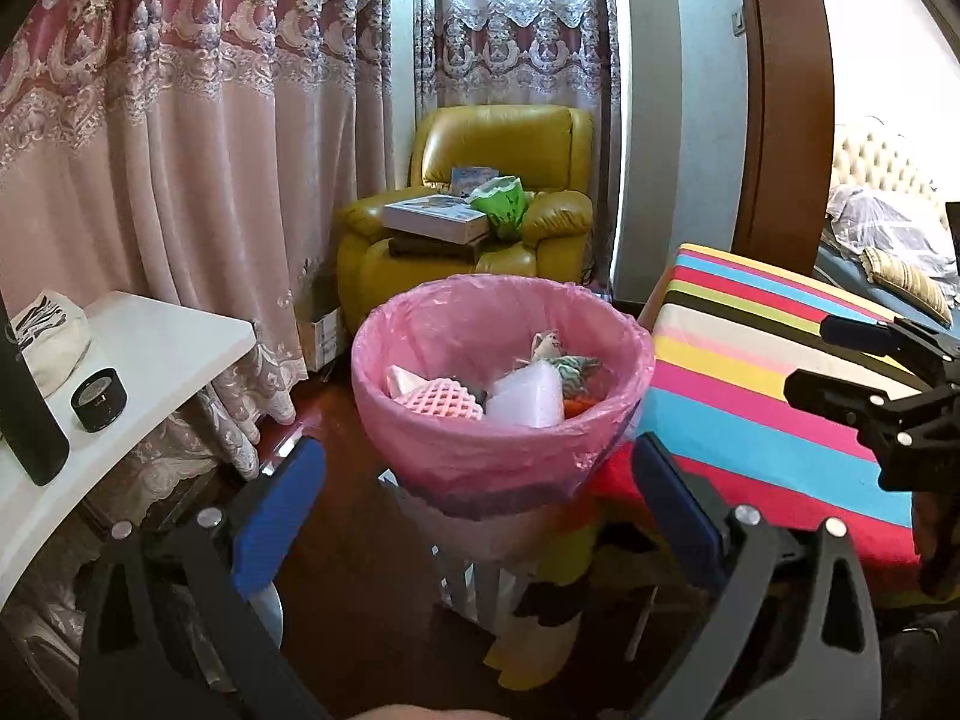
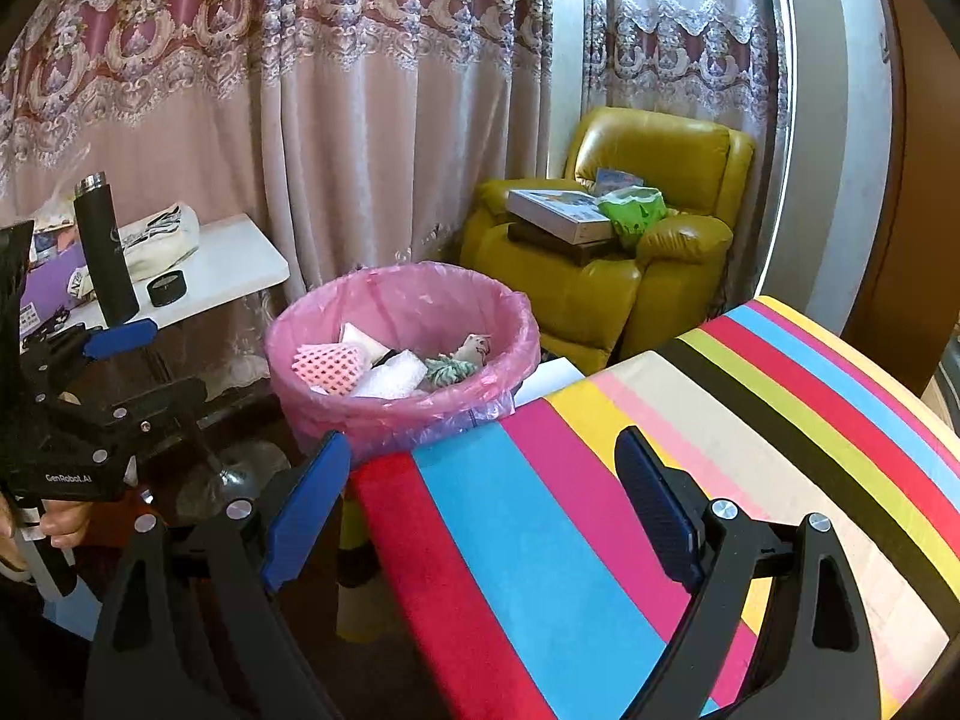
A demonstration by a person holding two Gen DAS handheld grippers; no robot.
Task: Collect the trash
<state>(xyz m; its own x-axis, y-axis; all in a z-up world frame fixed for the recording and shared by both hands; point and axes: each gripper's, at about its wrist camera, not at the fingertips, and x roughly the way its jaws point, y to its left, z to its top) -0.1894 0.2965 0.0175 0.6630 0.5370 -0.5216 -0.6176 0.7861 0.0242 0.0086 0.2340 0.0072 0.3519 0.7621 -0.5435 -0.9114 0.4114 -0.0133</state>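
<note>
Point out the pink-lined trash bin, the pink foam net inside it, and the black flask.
trash bin (image 1: pixel 420 324): left wrist view, inner liner wall.
foam net (image 1: pixel 441 405): left wrist view, mesh middle.
black flask (image 2: pixel 107 252): right wrist view, body middle.

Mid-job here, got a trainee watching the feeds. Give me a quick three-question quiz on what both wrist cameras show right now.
1. True or false: the left gripper is carrying a piece of trash.
2. Multiple choice: the bin is lined with a bag of which colour? A) black B) pink C) white
3. Short answer: what lies directly under the right gripper?

Key
1. False. Both grippers have their jaws wide apart and hold nothing.
2. B. The pink bag already holds a pink foam net, white wrap and other scraps.
3. The striped stool, which sits right beside the bin.
</note>
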